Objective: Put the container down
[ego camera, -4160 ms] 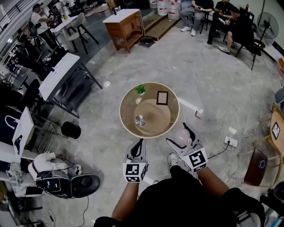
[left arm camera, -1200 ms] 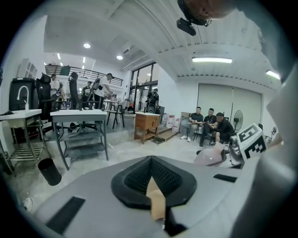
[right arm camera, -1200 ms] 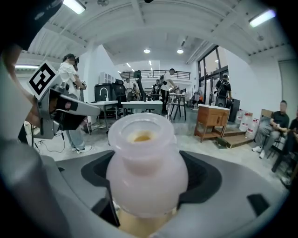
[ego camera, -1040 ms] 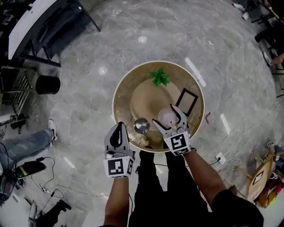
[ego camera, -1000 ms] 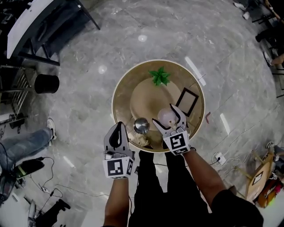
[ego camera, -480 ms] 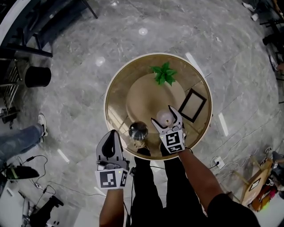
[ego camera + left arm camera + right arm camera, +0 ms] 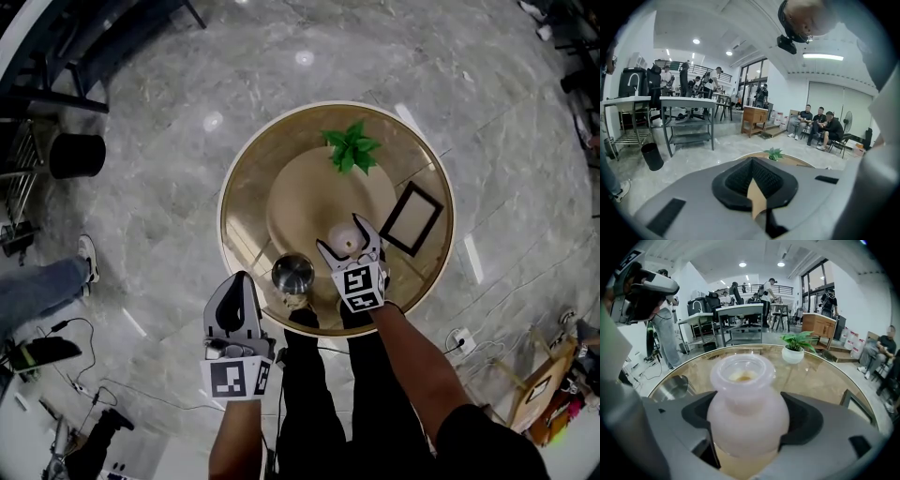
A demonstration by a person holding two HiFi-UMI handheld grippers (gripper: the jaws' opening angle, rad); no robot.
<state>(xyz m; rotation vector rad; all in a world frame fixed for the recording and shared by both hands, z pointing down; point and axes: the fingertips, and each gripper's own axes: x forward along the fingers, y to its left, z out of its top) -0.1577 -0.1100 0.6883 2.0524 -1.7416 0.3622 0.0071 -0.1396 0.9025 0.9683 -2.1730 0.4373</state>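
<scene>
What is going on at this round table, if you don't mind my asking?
A person is working with a two-jaw gripper in each hand. The right gripper is shut on a pale, open-mouthed container and holds it over the round glass table, not yet released. The left gripper is shut, holds nothing and hangs off the table's near edge. A steel bowl, a small green plant and a dark frame sit on the table.

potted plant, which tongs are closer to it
Right. The right tongs, gripping the container, are over the table, short of the plant; the left tongs hang by its near rim.
</scene>
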